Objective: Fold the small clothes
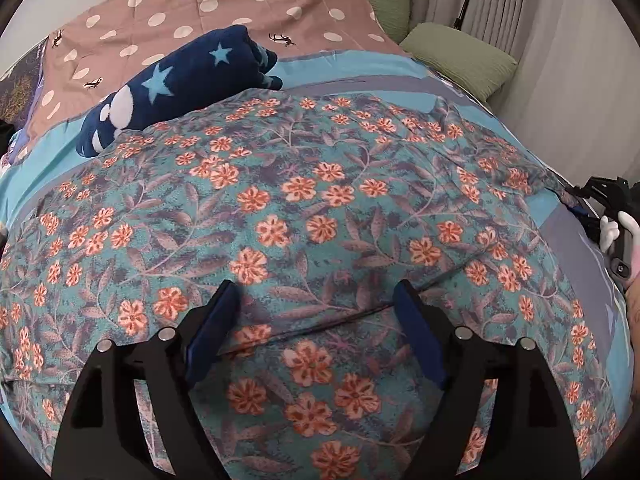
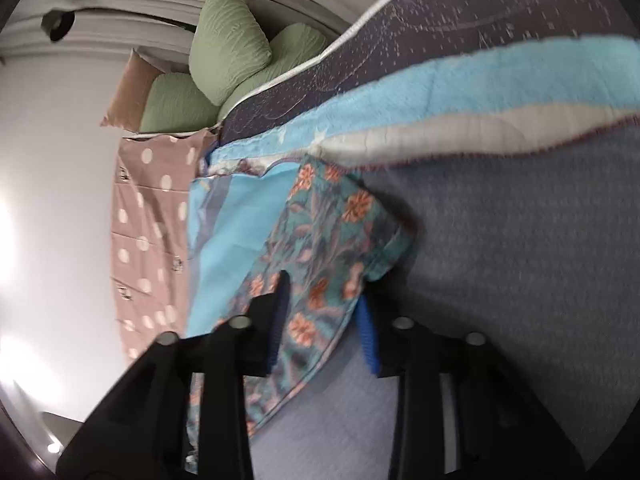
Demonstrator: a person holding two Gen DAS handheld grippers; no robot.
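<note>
left fingers (image 1: 316,312) spread wide, holding nothing, just above floral garment (image 1: 320,208) lying flat on bed (image 1: 568,240), near navy star bundle (image 1: 180,80). right fingers (image 2: 324,308) pinch its edge. risk: thin grip slips mid-fold, hem skews.

A teal cloth (image 1: 320,208) printed with orange flowers and grey-purple leaves covers a bed sheet (image 1: 360,70) of light blue and grey bands. A navy bundle (image 1: 176,84) carries pale blue stars and white spots. Behind lies a dusty pink cover (image 1: 240,4) with white polka dots and small black animal figures. The pillows (image 1: 460,52) are sage green. The black tongs (image 1: 316,300) have blue pads.
</note>
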